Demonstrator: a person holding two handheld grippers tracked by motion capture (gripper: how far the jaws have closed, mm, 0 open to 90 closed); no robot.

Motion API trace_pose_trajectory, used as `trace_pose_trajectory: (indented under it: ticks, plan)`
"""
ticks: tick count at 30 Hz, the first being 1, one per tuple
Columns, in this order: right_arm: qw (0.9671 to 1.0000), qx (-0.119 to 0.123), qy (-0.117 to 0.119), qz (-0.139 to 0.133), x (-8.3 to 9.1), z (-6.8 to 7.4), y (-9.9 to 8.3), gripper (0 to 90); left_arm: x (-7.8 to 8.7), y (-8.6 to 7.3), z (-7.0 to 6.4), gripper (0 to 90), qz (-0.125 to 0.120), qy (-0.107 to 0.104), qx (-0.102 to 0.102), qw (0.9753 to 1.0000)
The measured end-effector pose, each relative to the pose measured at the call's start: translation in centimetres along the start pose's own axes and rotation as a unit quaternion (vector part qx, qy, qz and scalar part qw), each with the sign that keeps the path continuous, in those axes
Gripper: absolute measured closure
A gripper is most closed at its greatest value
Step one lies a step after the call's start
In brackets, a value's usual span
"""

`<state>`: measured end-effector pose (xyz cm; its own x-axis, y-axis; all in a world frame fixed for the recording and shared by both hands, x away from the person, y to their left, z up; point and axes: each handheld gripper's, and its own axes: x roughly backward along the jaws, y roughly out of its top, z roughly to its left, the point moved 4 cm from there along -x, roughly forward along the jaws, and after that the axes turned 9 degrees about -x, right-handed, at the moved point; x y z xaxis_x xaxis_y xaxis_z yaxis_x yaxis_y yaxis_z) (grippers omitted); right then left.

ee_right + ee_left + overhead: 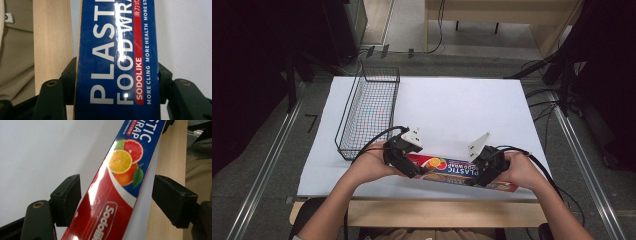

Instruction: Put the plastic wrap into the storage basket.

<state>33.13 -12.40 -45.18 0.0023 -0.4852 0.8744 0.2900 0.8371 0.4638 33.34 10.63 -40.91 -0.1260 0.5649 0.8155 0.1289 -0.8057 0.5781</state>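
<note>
Currently you are clamping your right gripper [117, 82] on the plastic food wrap box [462, 172], while your left gripper [116, 202] is straddling it, jaws apart.

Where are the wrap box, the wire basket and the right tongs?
wrap box [451, 168], high view, blue middle of its top face.
wire basket [368, 111], high view, mesh floor.
right tongs [482, 172], high view, between the jaw tips.
</note>
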Motion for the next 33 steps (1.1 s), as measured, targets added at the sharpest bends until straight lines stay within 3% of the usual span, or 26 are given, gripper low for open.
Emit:
trace_pose_trajectory:
  ticks: [4, 10, 11, 15, 20, 23, 29, 33]
  plan:
    - [1.0000, 0.005, 0.004, 0.002, -0.1, 0.3, 0.4, 40.9, -0.7, 0.4, -0.5, 24.5, 0.012, -0.008, -0.019, 0.9997]
    - [0.9999, 0.014, 0.002, 0.008, -0.1, 0.7, 0.9, 40.9, -1.7, 0.9, -0.9, 23.7, 0.020, -0.010, -0.032, 0.9993]
    - [0.9997, 0.026, -0.001, 0.001, 0.0, 0.8, 1.1, 40.9, -1.8, 1.0, -1.0, 23.7, 0.026, -0.014, -0.035, 0.9990]
    - [0.9996, 0.027, 0.001, -0.004, 0.1, 1.0, 1.6, 40.9, -2.6, 1.4, -1.5, 23.6, 0.034, -0.017, -0.053, 0.9979]
    - [0.9995, 0.030, 0.001, -0.002, 0.1, 1.4, 2.1, 40.8, -3.2, 1.7, -1.8, 23.6, 0.044, -0.022, -0.056, 0.9972]
    - [0.9988, 0.047, -0.007, -0.009, 0.2, 1.7, 2.7, 40.8, -3.5, 1.8, -2.0, 22.7, 0.050, -0.022, -0.064, 0.9965]
    - [0.9986, 0.052, -0.002, -0.003, 0.0, 2.3, 3.1, 40.9, -3.9, 1.9, -2.5, 24.4, 0.055, -0.022, -0.080, 0.9950]
    - [0.9983, 0.057, -0.011, 0.000, -0.4, 2.6, 3.3, 40.9, -4.7, 1.7, -2.7, 21.7, 0.081, -0.012, -0.084, 0.9931]
